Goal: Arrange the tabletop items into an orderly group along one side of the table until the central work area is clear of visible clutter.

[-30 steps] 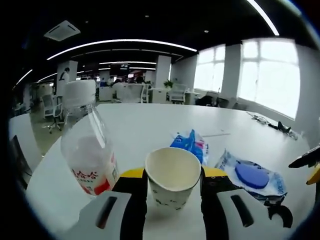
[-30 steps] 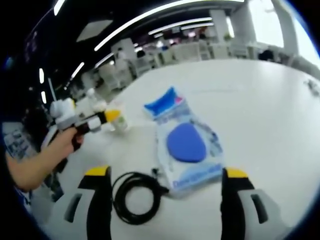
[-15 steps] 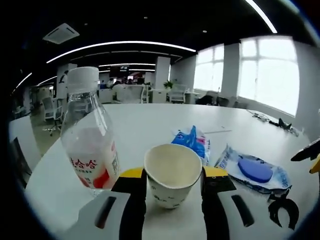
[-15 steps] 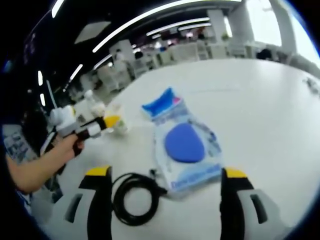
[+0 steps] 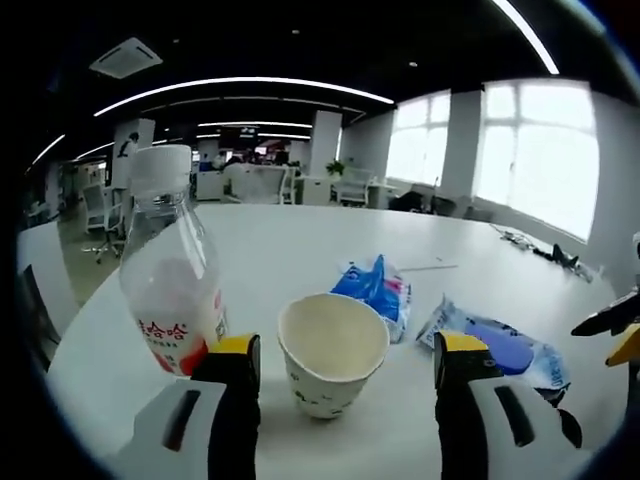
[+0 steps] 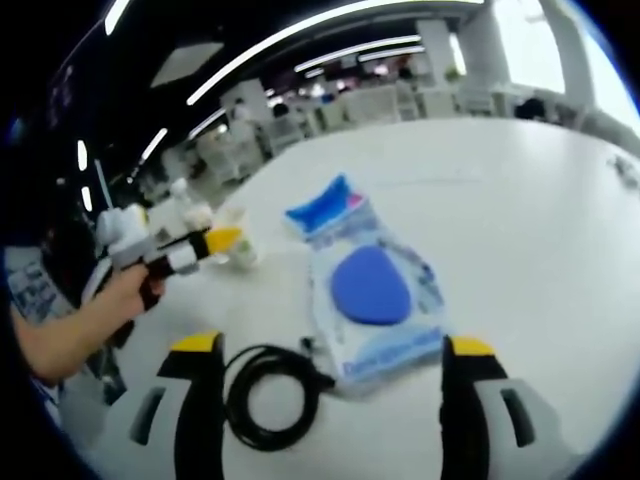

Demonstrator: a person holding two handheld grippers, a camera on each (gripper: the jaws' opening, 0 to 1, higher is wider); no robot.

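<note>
Now left hand-held gripper (image 5: 340, 360) spread wide, paper cup (image 5: 332, 352) btwn jaws, untouched; right hand-held gripper (image 6: 330, 352) spread too.

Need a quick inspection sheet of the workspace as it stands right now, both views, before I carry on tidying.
Surface: white table, bare toward its far side.
Job's things: paper cup upright between the open jaws of the left gripper, untouched; plastic bottle upright beside it; blue snack packet; clear pouch with blue pad lying flat.
Clutter: nothing seen beyond these.
Grippers: left open around the cup; right gripper open, above the pouch and cable.
Cables: black cable coil beside the pouch.
Surroundings: open office, desks and chairs, bright windows, ceiling strip lights.
</note>
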